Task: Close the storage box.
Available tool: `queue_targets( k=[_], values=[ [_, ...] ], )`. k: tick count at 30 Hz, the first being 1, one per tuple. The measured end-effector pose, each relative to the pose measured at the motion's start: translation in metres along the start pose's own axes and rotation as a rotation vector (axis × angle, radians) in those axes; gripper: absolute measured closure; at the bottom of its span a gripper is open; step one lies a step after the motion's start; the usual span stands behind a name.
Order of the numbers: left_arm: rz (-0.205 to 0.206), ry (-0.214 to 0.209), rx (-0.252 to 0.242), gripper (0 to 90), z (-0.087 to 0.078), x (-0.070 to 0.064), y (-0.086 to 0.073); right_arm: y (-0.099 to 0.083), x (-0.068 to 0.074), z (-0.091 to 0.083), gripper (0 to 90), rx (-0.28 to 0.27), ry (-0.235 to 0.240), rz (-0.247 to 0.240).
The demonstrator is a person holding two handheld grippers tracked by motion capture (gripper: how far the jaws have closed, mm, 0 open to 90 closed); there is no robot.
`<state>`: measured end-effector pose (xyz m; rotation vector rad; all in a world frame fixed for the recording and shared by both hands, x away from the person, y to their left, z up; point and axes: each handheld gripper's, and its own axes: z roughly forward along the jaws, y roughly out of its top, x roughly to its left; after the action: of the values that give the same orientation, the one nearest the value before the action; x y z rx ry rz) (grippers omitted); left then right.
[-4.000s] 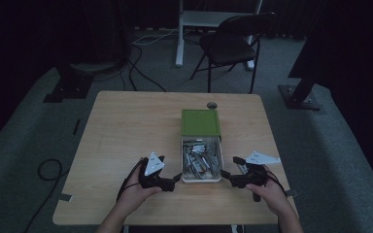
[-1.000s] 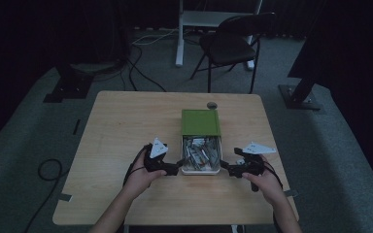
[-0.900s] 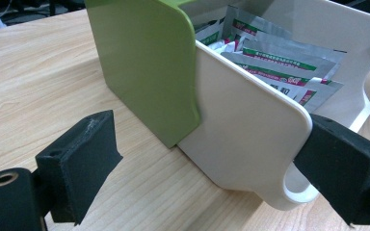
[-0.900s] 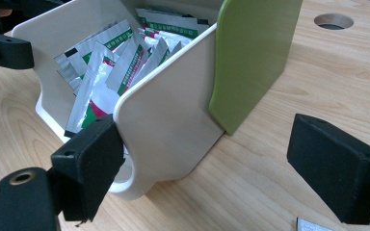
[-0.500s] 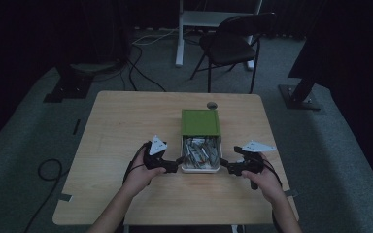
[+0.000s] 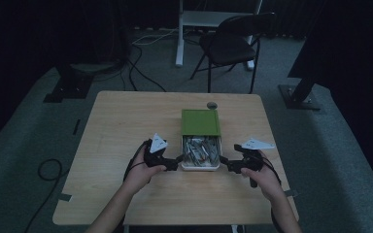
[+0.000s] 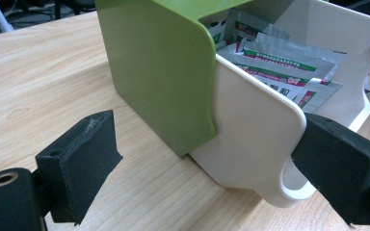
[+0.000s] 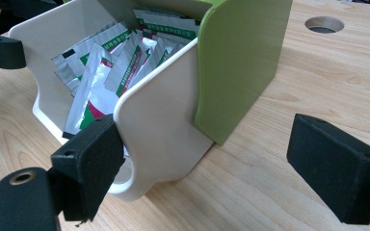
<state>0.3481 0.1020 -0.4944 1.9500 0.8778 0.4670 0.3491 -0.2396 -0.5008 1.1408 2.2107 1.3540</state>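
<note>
From the high view, the white plastic drawer full of foil sachets [image 6: 201, 154] sits right between the left gripper [image 6: 177, 160] and the right gripper [image 6: 225, 164], about half pulled out of its green plastic sleeve [image 6: 200, 122] on the wooden table [image 6: 126, 121]. In the left gripper view the jaws are spread wide around the drawer's front corner [image 7: 255, 134], gripping nothing yet. Right gripper view is the same deal: jaws wide apart, straddling the drawer's other corner [image 8: 159, 125], empty. So I'd say the drawer's partly open, and nothing's actually grabbed so far.
</note>
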Motion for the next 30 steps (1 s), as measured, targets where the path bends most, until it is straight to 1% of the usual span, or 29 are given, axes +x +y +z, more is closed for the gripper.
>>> queue_targets(
  k=[5,13,20,30],
  values=[
    [-0.002,-0.001,0.002,9.9,0.0,0.001,0.001,0.001,-0.001,0.001,12.9,0.0,-0.005,0.002],
    [-0.014,0.001,0.002,9.8,0.003,0.005,0.002,0.003,-0.004,0.004,12.9,-0.002,-0.01,0.005],
    [-0.005,0.012,0.009,9.9,0.006,0.007,0.004,0.007,-0.006,0.007,12.9,0.001,-0.026,0.0],
    [-0.018,0.019,0.01,9.9,0.011,0.012,0.003,0.009,-0.009,0.012,12.9,-0.006,-0.037,0.023]
  ],
)
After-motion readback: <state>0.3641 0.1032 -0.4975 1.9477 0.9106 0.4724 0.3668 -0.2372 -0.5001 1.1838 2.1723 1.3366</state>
